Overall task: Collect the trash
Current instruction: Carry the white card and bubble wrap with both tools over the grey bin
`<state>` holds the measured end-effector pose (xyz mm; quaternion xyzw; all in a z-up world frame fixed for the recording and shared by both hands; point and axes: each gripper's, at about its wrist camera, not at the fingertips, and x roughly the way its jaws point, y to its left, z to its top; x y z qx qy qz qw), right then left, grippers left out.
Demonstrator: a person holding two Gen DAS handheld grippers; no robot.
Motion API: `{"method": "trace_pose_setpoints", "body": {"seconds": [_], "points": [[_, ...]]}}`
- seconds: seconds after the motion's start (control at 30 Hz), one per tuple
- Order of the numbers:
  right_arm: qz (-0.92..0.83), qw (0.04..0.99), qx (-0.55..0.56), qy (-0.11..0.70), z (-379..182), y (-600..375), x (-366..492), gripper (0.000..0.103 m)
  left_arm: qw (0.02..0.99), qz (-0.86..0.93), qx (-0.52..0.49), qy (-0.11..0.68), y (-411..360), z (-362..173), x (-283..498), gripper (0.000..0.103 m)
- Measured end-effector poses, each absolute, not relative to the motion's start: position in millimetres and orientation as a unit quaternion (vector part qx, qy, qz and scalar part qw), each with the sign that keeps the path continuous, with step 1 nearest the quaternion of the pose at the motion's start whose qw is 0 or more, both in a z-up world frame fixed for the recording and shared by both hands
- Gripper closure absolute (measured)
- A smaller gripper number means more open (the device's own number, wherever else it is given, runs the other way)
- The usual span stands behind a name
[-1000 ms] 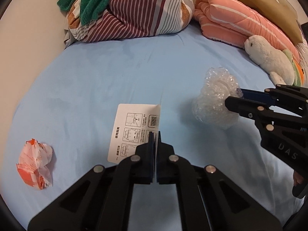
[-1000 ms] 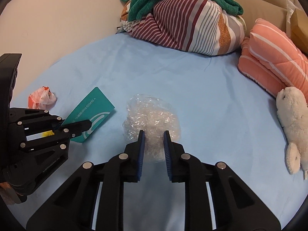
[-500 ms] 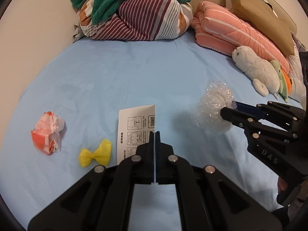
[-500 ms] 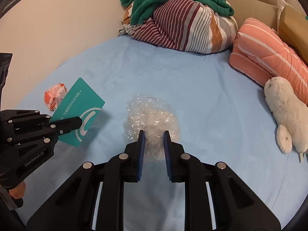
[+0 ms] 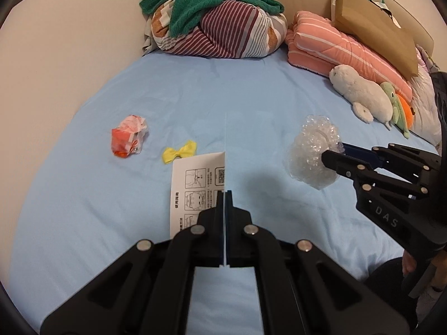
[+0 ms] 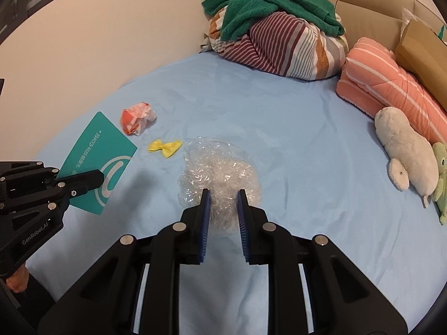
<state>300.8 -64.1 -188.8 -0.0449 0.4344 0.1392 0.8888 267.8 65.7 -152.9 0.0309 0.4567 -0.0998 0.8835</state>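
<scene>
My left gripper (image 5: 225, 192) is shut on a card (image 5: 195, 187), white with printed diagrams on one side and teal on the other (image 6: 97, 162), and holds it above the blue bed sheet (image 5: 223, 97). My right gripper (image 6: 222, 195) is shut on a wad of clear bubble wrap (image 6: 220, 173), also lifted off the sheet; the wad shows in the left wrist view (image 5: 313, 153) too. A crumpled orange-and-white wrapper (image 5: 128, 136) and a small yellow wrapper (image 5: 180, 150) lie on the sheet at the left.
A striped bundle with a green towel (image 5: 220, 25) sits at the bed's head. A folded pink quilt (image 5: 346, 44), a brown paper bag (image 5: 380, 33) and soft toys (image 5: 360, 92) line the right side. A wall (image 5: 69, 55) borders the left.
Both grippers have risen and pulled back from the sheet with the card and the bubble wrap. The yellow wrapper, hidden before, now shows beside the orange one.
</scene>
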Motion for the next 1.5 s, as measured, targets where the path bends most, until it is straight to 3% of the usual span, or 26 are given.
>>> {"method": "trace_pose_setpoints", "body": {"seconds": [0.73,1.5], "points": [[0.307,0.882,-0.104,0.342,-77,86,126,0.085,0.904,0.115,-0.04,0.41,216,-66,43,0.102],[0.609,0.744,-0.173,0.214,27,335,-26,0.085,0.859,0.394,-0.085,0.316,373,43,-157,0.102]]}}
